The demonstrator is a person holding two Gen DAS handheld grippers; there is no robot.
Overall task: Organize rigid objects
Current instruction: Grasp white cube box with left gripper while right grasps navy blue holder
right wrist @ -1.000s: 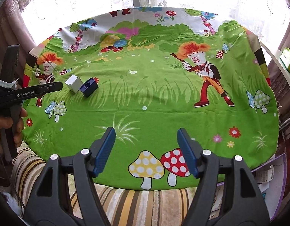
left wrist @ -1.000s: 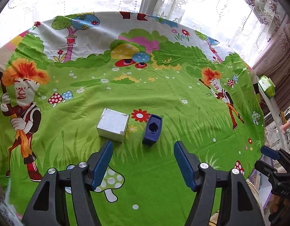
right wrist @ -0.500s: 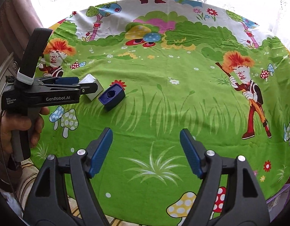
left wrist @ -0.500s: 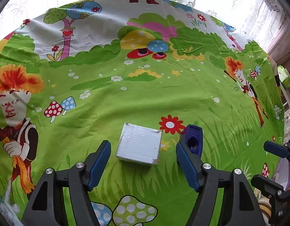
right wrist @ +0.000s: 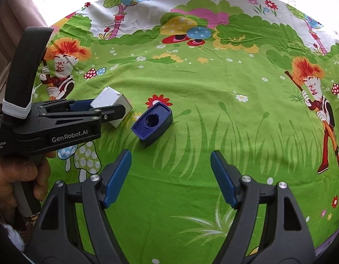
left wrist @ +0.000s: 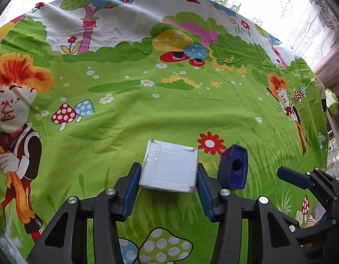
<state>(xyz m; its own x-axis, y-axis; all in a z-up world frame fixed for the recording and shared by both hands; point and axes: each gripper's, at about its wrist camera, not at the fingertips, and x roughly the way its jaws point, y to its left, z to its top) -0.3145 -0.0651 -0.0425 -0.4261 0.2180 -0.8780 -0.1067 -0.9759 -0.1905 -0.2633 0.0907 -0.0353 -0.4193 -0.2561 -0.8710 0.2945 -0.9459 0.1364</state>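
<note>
**Left jaws close on the white box; right jaws stand wide over the cloth**

Along the bottom edge of the left wrist view, the left gripper (left wrist: 168, 176) has its two blue pads on either side of the white cube-shaped cardboard box (left wrist: 169, 169). Its jaws have just been closing, and the pads now touch the box's left and right faces. Just right of the box, in the lower right of centre, lies the dark blue plastic block with a round threaded hole (left wrist: 234, 167), close beside the box but apart from it.

Low in the right wrist view, the right gripper (right wrist: 170, 176) holds its jaws wide with only cloth between them. Above its left finger lies the blue block, hole upward. A person's hand (right wrist: 13, 180) at the left edge holds the left gripper's handle.

Beyond both objects, the bright green cartoon-printed tablecloth (left wrist: 169, 114) with mushrooms and flowers stretches to the upper frame.
</note>
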